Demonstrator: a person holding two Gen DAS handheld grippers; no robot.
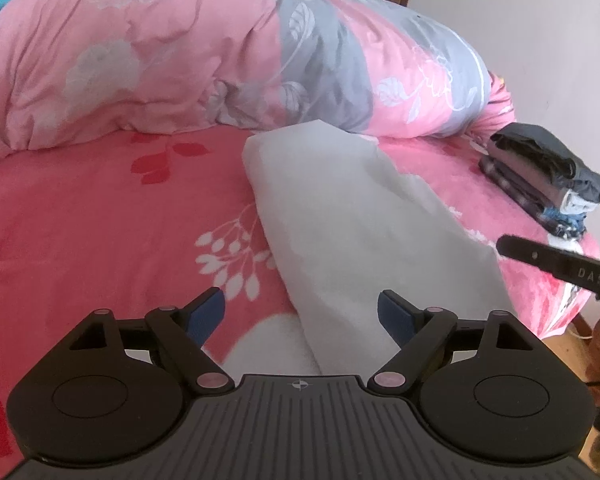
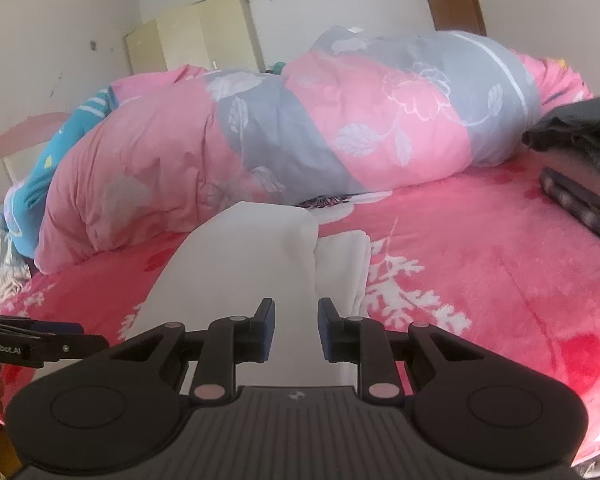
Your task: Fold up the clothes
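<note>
A white garment [image 1: 360,220] lies on the pink bedspread [image 1: 100,220], raised into a ridge on its right side. My left gripper [image 1: 300,304] hovers over its near end, open wide, with its blue pads clear of the cloth. My right gripper [image 2: 297,320] has its jaws narrowed on a bunched fold of the white garment [image 2: 240,264], which fills the gap between the pads. One right finger [image 1: 540,260] meets the lifted cloth edge in the left wrist view. A left finger [image 2: 40,340] shows at the left edge of the right wrist view.
A rolled pink and grey quilt [image 1: 180,60] runs along the far side of the bed. A stack of folded dark clothes [image 1: 548,172] sits at the right, near the bed's edge [image 1: 560,312]. Blue bedding [image 2: 40,168] lies at the far left, with a wardrobe [image 2: 196,40] behind.
</note>
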